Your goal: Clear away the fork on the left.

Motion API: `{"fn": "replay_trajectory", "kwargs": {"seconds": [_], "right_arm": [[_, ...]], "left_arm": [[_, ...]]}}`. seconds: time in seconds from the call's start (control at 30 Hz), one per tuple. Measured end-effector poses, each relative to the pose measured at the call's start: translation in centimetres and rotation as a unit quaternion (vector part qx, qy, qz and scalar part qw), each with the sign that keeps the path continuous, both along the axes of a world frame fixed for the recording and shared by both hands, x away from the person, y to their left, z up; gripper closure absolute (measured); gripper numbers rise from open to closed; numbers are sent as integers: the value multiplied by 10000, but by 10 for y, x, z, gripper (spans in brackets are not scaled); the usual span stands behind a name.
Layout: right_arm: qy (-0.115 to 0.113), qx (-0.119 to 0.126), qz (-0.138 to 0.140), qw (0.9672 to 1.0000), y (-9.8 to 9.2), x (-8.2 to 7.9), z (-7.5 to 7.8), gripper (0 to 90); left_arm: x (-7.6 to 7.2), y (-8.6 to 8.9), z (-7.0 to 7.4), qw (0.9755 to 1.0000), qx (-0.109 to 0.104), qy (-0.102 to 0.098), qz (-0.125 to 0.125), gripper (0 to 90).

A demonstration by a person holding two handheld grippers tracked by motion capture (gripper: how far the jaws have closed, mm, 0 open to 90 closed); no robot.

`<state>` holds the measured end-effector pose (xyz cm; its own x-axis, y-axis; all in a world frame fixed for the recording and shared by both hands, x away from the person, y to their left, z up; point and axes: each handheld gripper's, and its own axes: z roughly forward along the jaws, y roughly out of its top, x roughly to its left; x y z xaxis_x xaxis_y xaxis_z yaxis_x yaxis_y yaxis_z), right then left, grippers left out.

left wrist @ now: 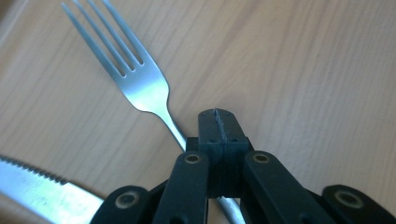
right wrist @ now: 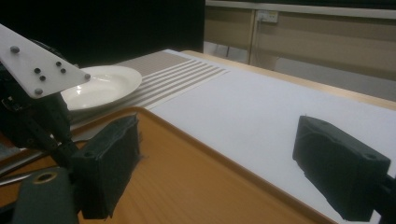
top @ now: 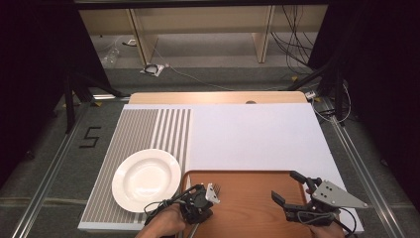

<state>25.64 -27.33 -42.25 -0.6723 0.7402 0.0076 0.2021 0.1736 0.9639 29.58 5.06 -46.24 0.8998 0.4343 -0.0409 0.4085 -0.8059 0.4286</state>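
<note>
A steel fork (left wrist: 140,86) lies on the wooden tray (top: 247,208), tines pointing away. My left gripper (left wrist: 218,125) is low over it with its jaws pressed together. The fork's neck runs under the left jaw, and I cannot tell whether it is pinched. A serrated knife blade (left wrist: 42,191) lies beside it. From above, the left gripper (top: 200,198) is at the tray's left end, next to the white plate (top: 146,179). My right gripper (top: 287,186) hovers open over the tray's right part, nothing between its jaws (right wrist: 224,163).
The plate (right wrist: 100,86) rests on a grey striped placemat (top: 143,129) at the left. A white sheet (top: 257,134) covers the table behind the tray. The tray's raised rim (right wrist: 187,130) runs between the grippers and the sheet. Cables lie on the floor beyond.
</note>
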Motion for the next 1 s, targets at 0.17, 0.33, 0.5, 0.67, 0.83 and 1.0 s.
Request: {"fn": "replay_trajectory", "kwargs": {"seconds": [0.17,0.33,0.5,0.67,0.83,1.0], "right_arm": [[16,10,2,10000,0,0,0,157],[14,8,6,10000,0,0,0,157],[-4,22,8,10000,0,0,0,156],[17,-1,-3,10000,0,0,0,157],[-3,23,10,10000,0,0,0,157],[9,12,5,10000,0,0,0,157]], "left_arm": [[4,5,0,9999,25,61,114,892],[7,9,1,9998,62,104,175,891],[10,14,1,9995,94,125,270,891],[13,19,1,9993,106,156,336,891],[14,21,1,9991,128,175,364,891],[15,23,1,9989,142,203,405,891]]}}
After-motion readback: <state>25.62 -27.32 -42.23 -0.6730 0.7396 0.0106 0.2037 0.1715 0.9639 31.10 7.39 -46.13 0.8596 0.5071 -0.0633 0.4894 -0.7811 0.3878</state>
